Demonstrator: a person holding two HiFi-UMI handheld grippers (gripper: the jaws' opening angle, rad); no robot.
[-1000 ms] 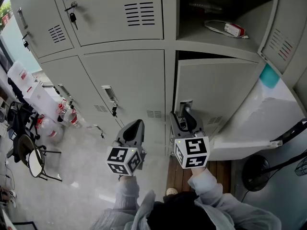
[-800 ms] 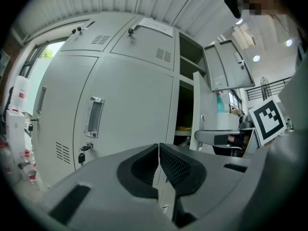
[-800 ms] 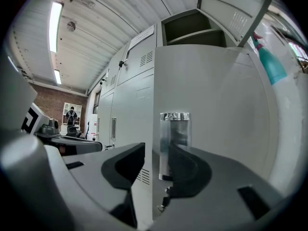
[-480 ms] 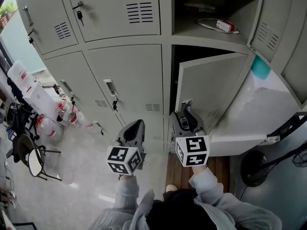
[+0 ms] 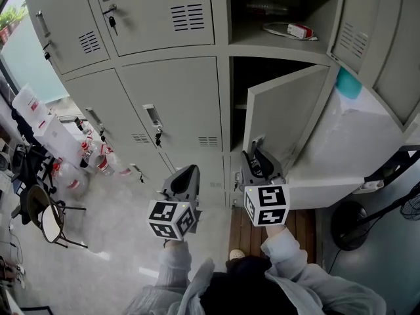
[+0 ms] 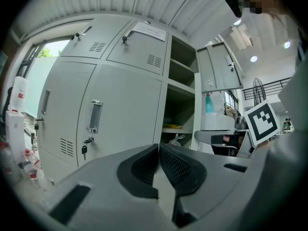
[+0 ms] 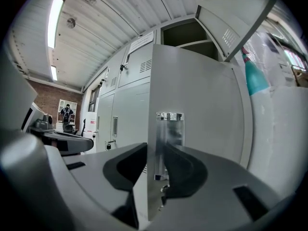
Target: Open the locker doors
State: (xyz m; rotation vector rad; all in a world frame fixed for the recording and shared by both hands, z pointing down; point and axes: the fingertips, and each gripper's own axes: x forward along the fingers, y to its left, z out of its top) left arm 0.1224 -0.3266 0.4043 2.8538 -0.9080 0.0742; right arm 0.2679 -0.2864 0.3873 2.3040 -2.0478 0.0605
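The middle-row grey locker door [image 5: 285, 113] stands partly swung out, its dark compartment showing behind it. My right gripper [image 5: 257, 152] straddles this door's free edge [image 7: 150, 105] at the metal handle plate [image 7: 169, 143]. Its jaws have just been closing, and both pads press on the door edge, one on each face. My left gripper [image 5: 188, 170] hovers in front of the closed lockers, shut with nothing in it; its pads meet in the left gripper view [image 6: 159, 153]. The closed door [image 5: 174, 104] with a keyed handle is to the left.
The top-right locker door [image 5: 357, 35] hangs open, with a white and red item [image 5: 298, 30] on its shelf. A teal bottle [image 5: 348, 84] stands on the wrapped white unit at right. Bottles [image 5: 92, 157] and a chair [image 5: 42, 218] crowd the left floor; a fan [image 5: 351, 231] is lower right.
The middle door has swung further out from nearly closed, with the right gripper on its edge. Both grippers have drifted back from the lockers, and more of the dark compartment shows.
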